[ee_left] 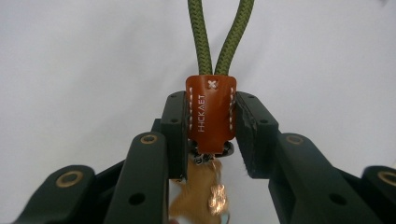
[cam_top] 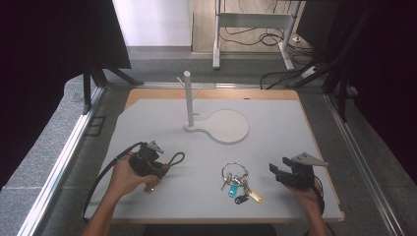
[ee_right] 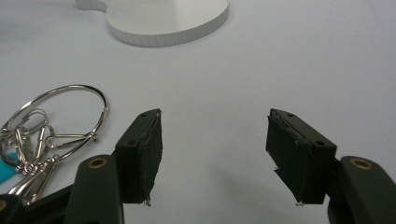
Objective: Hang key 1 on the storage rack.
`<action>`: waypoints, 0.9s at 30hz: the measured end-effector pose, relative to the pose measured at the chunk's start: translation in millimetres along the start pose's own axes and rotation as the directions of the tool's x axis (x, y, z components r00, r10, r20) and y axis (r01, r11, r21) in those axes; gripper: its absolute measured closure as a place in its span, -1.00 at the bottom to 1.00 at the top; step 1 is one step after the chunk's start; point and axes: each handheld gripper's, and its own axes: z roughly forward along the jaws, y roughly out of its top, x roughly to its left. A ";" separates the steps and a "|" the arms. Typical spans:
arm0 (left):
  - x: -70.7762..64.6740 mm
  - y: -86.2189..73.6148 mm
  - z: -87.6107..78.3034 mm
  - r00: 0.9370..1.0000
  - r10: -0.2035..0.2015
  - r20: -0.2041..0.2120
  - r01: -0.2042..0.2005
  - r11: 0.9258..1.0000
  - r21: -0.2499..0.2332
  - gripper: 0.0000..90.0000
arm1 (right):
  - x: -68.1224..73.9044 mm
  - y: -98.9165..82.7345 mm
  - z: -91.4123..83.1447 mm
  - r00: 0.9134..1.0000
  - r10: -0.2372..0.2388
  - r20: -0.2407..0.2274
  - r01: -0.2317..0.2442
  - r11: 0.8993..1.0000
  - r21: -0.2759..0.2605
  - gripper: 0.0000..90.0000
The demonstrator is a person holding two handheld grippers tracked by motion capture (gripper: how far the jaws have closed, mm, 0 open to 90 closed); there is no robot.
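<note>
Two jaws of the left gripper (cam_top: 158,167) pinch the brown leather tab (ee_left: 210,113) of a green cord loop (cam_top: 175,159), low on the table's near left. Lift gently (the grip looks narrow) and carry the loop over the white peg stand (cam_top: 188,98). The right gripper (cam_top: 281,173) rests spread beside the key ring (cam_top: 235,173).

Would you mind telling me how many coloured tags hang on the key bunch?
3: a teal tag, a dark tag and a yellow tag, below the ring; others may be hidden.
</note>
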 end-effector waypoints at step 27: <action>31.6 29.9 -67.9 0.999 -0.038 -0.024 0.035 0.993 -0.112 0.49 | -11.5 -2.9 -5.0 0.999 0.037 0.002 -0.037 0.999 -0.001 -0.12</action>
